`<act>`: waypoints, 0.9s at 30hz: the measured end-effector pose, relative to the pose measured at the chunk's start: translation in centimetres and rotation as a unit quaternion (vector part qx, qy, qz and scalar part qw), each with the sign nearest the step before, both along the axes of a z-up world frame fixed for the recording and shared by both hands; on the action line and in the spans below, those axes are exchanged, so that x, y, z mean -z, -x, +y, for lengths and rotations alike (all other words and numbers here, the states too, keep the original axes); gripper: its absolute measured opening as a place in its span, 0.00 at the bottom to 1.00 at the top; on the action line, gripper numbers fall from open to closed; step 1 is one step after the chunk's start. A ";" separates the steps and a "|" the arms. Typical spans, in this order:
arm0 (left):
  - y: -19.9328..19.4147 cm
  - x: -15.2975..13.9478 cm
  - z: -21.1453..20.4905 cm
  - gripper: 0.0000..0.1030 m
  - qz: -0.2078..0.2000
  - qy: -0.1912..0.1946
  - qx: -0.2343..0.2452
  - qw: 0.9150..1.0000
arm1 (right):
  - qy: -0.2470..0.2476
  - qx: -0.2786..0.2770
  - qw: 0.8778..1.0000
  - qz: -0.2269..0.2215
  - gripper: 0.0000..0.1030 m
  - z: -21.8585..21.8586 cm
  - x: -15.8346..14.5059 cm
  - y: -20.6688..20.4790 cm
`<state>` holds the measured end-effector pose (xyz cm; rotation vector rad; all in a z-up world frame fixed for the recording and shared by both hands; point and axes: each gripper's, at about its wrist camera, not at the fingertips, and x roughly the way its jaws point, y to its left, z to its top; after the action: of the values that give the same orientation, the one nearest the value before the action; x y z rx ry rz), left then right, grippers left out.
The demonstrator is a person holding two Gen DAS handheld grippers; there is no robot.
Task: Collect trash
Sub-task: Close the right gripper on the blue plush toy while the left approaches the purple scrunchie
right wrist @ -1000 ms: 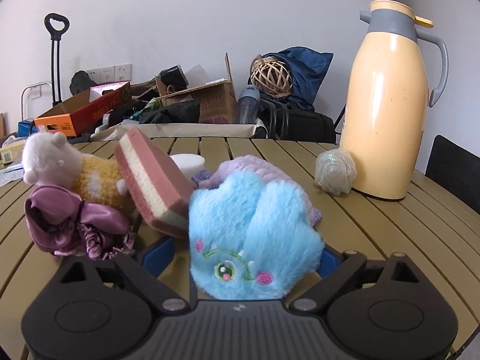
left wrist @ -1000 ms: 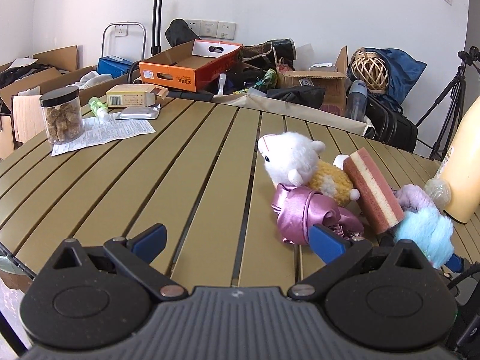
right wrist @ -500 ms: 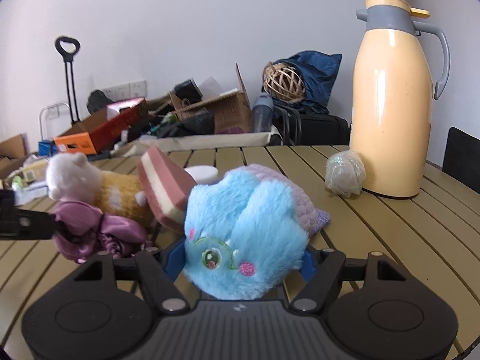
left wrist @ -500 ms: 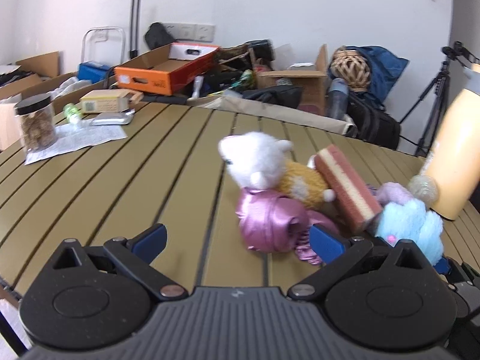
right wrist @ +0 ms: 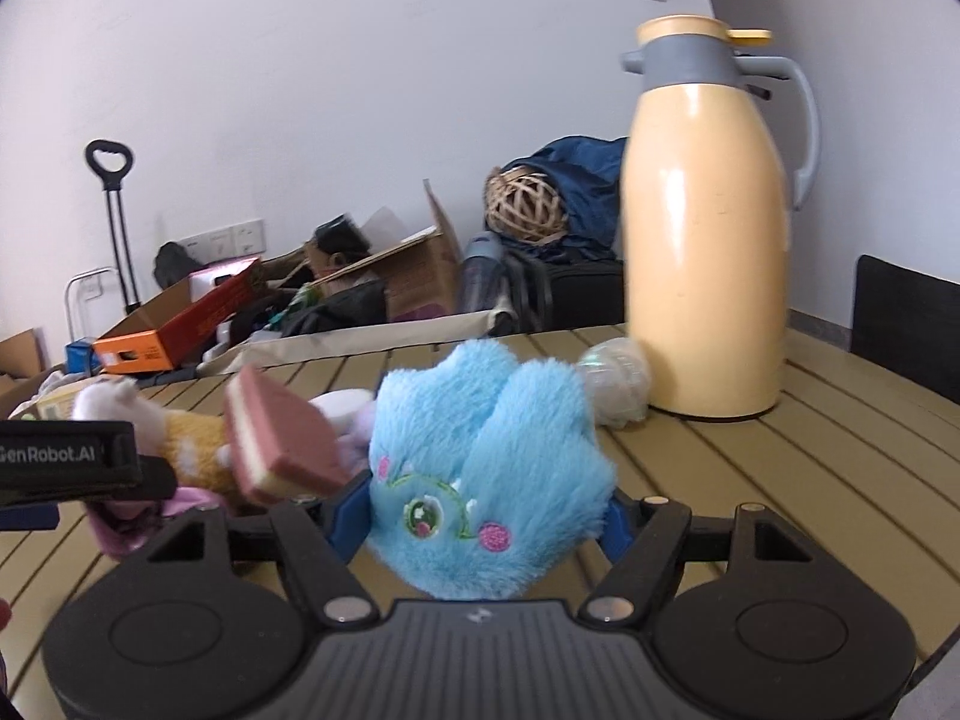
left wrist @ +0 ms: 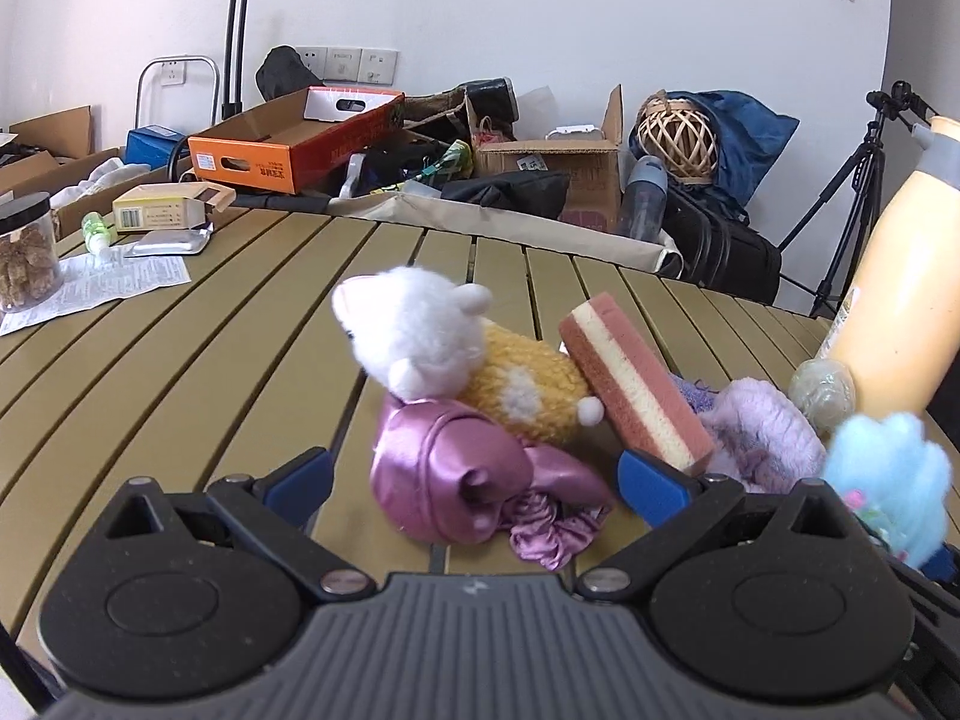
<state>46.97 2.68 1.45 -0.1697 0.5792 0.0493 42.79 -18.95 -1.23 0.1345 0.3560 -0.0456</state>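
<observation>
Nearest in the right wrist view, one blue plush is pinched between the right gripper pads and is seen lifted off the slatted table. In the left wrist view the left gripper is spread wide, with one pink satin scrunchie lying on the table between its fingers, untouched by the pads. Just past the scrunchie, at 12 o'clock, one white-and-yellow plush is seen, and one striped pink sponge is propped tilted against it at 1 o'clock. One lilac cloth lies at 2 o'clock beside the sponge. One crumpled clear wrap ball, the likely trash, rests against the foot of one cream thermos at 1 o'clock. Far at 10 o'clock one jar, one paper sheet and one small carton are counted.
</observation>
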 end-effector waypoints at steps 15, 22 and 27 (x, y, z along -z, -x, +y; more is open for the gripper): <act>-4.1 2.1 -2.5 1.00 0.036 -0.032 -0.046 0.998 | -0.003 0.031 0.999 0.007 0.69 -3.8 0.5 0.0; -4.3 2.8 -2.0 0.96 0.046 -0.010 -0.044 0.998 | -0.012 0.030 0.999 0.003 0.69 -4.0 0.3 0.3; -4.3 3.0 -2.1 0.86 0.047 -0.010 -0.036 0.998 | -0.016 0.029 0.999 0.004 0.69 -4.0 0.3 0.4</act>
<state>51.30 0.61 -1.55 -0.1695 0.6653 0.1342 42.38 -22.98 -1.52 0.1764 0.3598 -0.0984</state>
